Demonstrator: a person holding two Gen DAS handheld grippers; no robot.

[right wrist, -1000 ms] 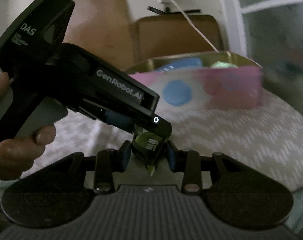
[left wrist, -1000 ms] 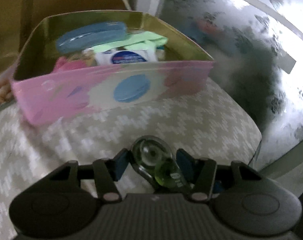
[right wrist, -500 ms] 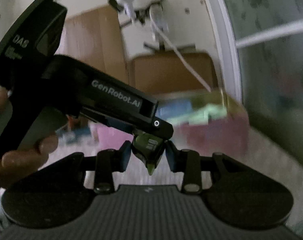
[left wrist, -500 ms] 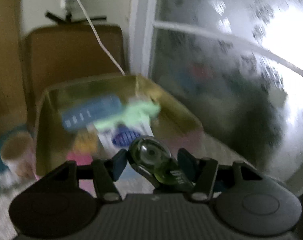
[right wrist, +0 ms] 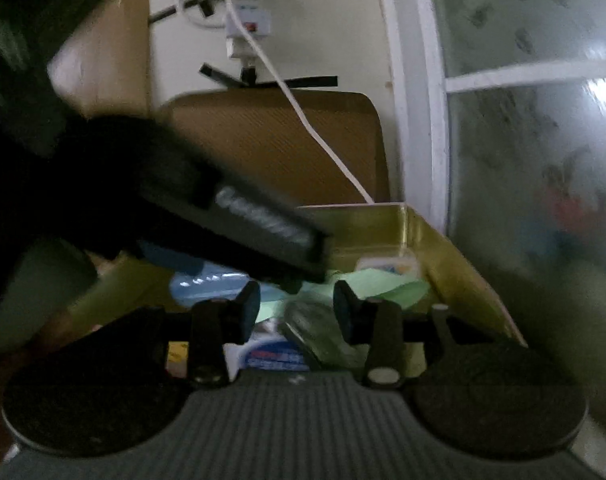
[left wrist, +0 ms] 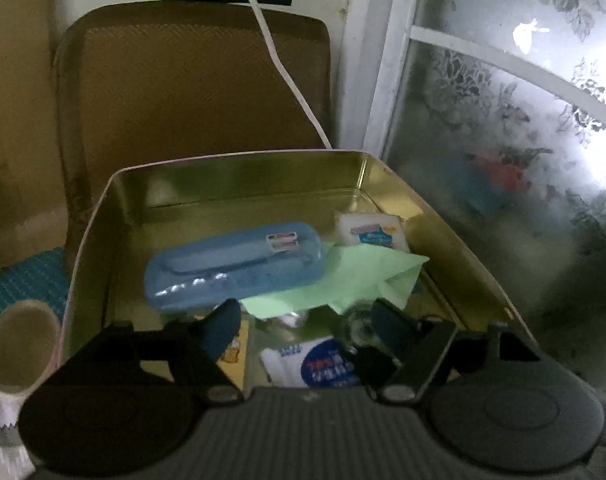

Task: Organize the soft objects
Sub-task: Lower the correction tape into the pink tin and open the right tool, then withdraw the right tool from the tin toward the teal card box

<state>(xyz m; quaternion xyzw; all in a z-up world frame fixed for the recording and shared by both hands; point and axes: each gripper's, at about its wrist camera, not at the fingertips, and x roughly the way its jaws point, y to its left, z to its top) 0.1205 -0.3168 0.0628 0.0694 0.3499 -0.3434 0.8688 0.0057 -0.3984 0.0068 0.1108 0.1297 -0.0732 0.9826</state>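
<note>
We hold both grippers over the open tin, its gold inside walls showing on three sides. The left gripper has its jaws apart and opening, with nothing pressed between its blue pads; the small clear dispenser lies low in the tin just inside the right-hand pad, free of our grip. In the right wrist view the right gripper is opening too, and the dark greenish dispenser sits blurred in the gap between its pads; we cannot tell for sure that the pads press on it, and they look clear of it. The body of the left gripper crosses that view from the upper left, blurred. Inside the tin a blue case lies slantwise toward the left, overlapping a green cloth that spreads to the right. Behind the cloth, near the far right corner, rests a white packet. Nearest us a white pouch with a blue label lies flat on the floor of the tin. Left of the tin stands a paper cup. Behind it is a brown chair back with a white cable hanging across it, and a frosted window fills the right.
</note>
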